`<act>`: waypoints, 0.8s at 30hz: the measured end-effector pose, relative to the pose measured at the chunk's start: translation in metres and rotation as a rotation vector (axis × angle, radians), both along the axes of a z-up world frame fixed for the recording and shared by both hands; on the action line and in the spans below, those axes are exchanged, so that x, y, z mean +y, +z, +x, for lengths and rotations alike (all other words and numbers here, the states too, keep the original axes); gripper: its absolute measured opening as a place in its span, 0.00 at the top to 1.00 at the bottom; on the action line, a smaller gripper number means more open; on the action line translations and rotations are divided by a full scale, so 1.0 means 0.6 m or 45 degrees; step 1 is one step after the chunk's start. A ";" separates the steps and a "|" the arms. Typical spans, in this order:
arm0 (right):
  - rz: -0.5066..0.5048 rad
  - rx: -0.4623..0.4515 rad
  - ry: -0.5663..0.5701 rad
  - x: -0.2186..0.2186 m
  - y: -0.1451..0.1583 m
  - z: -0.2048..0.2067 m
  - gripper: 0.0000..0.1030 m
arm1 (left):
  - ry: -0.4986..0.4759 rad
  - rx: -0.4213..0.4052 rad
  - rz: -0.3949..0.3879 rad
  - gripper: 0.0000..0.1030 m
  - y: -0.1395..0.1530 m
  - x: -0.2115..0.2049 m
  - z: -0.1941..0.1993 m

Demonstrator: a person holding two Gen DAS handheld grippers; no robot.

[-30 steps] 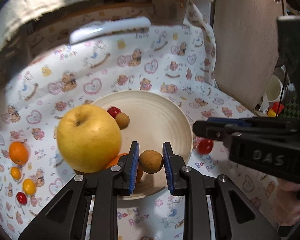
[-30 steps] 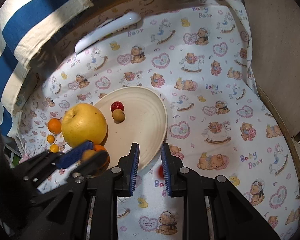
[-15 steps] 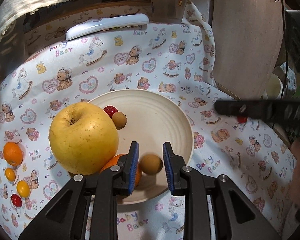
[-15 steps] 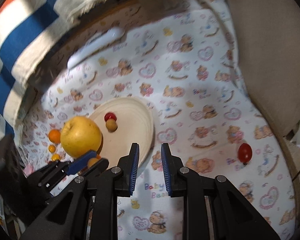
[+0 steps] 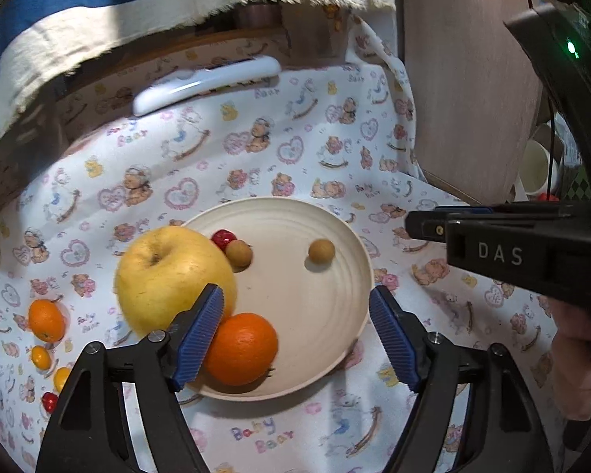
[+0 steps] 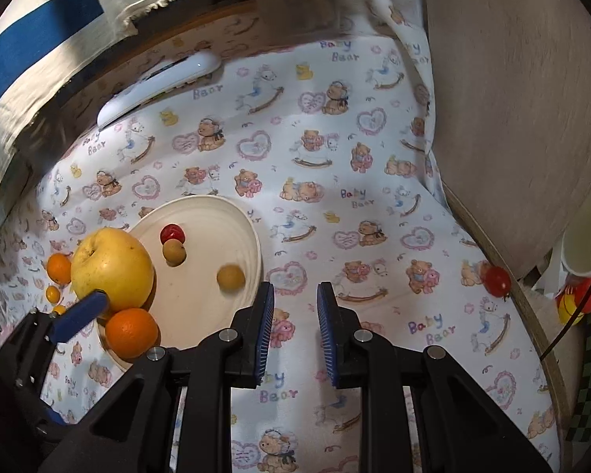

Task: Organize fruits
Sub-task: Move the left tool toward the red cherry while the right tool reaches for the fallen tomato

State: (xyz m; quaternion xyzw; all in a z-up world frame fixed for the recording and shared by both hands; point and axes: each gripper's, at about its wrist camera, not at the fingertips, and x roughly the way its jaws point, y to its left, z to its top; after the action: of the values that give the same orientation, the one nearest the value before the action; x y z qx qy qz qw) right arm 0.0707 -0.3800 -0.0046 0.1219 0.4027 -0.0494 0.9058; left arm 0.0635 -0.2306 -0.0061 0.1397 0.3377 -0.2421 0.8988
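The cream plate (image 5: 350,327) was seen holding an apple (image 5: 169,276) at nine o'clock, while the left gripper (image 5: 295,335) was opening, nothing gripped.

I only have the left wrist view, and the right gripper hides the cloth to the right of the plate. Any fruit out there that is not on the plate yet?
Observer: Yes. One red tomato lies on the cloth by the table edge, well apart from the plate.
Operator: Is the right gripper carrying anything?
Observer: No. Its fingers are shut and nothing is between them.
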 end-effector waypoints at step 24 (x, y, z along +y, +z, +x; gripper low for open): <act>-0.023 -0.086 0.055 0.021 0.016 -0.011 0.77 | 0.192 -0.215 -0.143 0.26 0.083 0.177 -0.063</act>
State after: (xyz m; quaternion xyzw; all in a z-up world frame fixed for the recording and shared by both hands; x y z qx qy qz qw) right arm 0.0638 -0.3676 0.0047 0.1066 0.3738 -0.0293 0.9209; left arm 0.0257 -0.1245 0.0438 0.0832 0.2564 -0.1797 0.9461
